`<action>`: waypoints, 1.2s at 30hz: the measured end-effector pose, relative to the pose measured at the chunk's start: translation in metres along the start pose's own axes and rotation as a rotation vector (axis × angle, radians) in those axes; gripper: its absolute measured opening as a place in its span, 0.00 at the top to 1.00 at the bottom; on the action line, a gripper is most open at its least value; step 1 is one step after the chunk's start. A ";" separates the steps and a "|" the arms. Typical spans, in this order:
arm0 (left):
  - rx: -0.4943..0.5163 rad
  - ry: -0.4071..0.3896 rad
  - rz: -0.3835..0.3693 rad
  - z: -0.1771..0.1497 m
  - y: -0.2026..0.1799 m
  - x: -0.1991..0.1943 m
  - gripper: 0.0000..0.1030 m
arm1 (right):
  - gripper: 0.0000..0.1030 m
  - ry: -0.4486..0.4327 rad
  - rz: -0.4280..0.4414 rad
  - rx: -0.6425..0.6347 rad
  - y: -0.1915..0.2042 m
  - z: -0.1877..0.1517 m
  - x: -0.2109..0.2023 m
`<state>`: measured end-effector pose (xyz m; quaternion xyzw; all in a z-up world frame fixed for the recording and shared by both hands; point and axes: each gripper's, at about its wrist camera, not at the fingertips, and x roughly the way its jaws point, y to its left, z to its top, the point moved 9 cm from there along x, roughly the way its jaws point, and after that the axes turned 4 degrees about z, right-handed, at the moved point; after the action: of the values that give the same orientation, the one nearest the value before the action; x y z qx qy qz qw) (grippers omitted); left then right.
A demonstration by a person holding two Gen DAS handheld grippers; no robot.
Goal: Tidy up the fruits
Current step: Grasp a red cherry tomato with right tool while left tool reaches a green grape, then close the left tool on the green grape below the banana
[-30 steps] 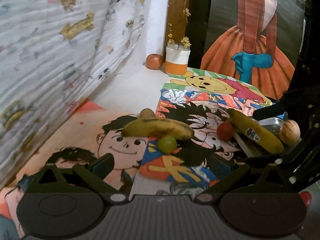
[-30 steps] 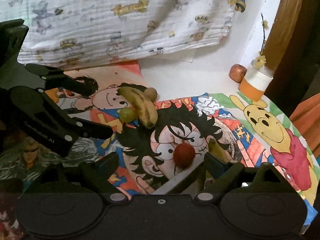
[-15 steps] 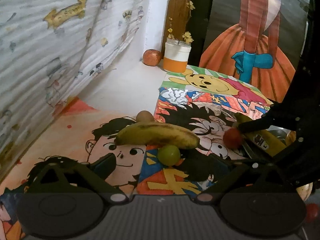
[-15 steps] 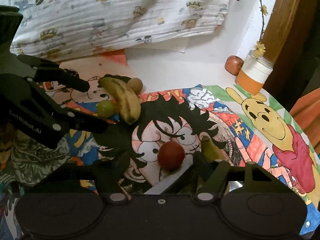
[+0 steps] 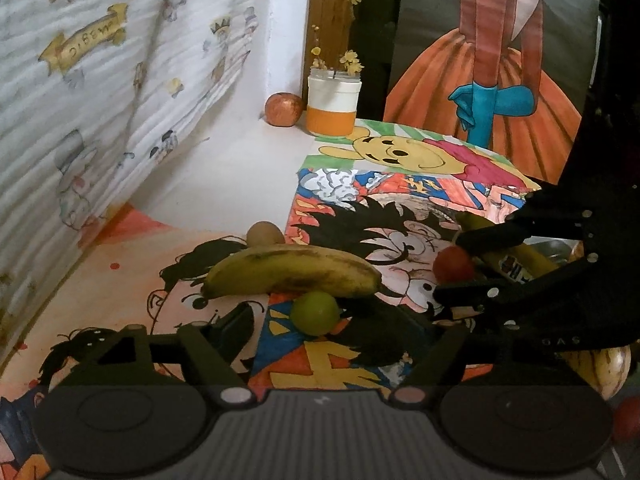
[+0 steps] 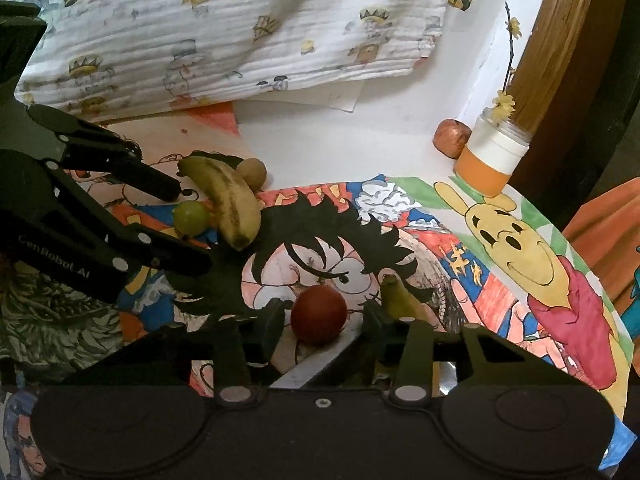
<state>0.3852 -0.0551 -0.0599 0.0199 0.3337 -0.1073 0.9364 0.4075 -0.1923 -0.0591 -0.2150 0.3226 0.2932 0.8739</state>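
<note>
Here, both wrist views look down on a table covered with cartoon drawings
Red fruit [image 6: 319,314]: small and round, on the black-haired cartoon face, between the two fingers of the right gripper [image 6: 322,320]
Right gripper: jaws closing around the red fruit; a narrow gap shows at each side, so the pads are not yet pressing on it; in the left view the same fruit [image 5: 453,265] sits between its dark fingers
Green fruit [image 5: 315,312]: small and round, just in front of the large banana and touching its underside; it lies between the fingers of the left gripper [image 5: 320,330]
Left gripper: jaws closing, with wide gaps to the green fruit on both sides; nothing grasped
Large banana [image 5: 292,273]: yellow with brown streaks, lying crosswise on the drawings, curved side up in the left view
Brown fruit [image 5: 264,234]: small, round, just behind the large banana
Second banana [image 5: 508,250]: bears a sticker, lies partly under the right gripper, leaning over the rim of a metal tray [image 6: 316,368]
Striped fruit [image 5: 608,364]: pale yellow, at the right edge, mostly hidden by the right gripper
Jar [image 5: 333,104]: white above, orange below, holding dried yellow flowers, at the far corner of the table
Reddish fruit [image 5: 283,109]: just left of the jar, by the wall
Cloth [image 6: 224,28]: white, printed, hanging over the far left side
</note>
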 end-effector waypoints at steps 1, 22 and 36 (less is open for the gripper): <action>-0.004 0.002 0.001 0.000 0.001 0.000 0.23 | 0.57 -0.001 -0.003 -0.002 0.000 0.000 0.000; -0.029 -0.013 0.028 0.002 0.009 0.001 0.50 | 0.63 -0.015 -0.015 -0.018 0.002 0.000 0.001; -0.025 -0.016 0.060 0.001 0.018 -0.003 0.73 | 0.69 -0.014 -0.027 -0.048 0.011 0.001 -0.002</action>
<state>0.3875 -0.0376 -0.0574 0.0172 0.3266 -0.0749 0.9420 0.3994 -0.1844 -0.0589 -0.2385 0.3063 0.2904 0.8746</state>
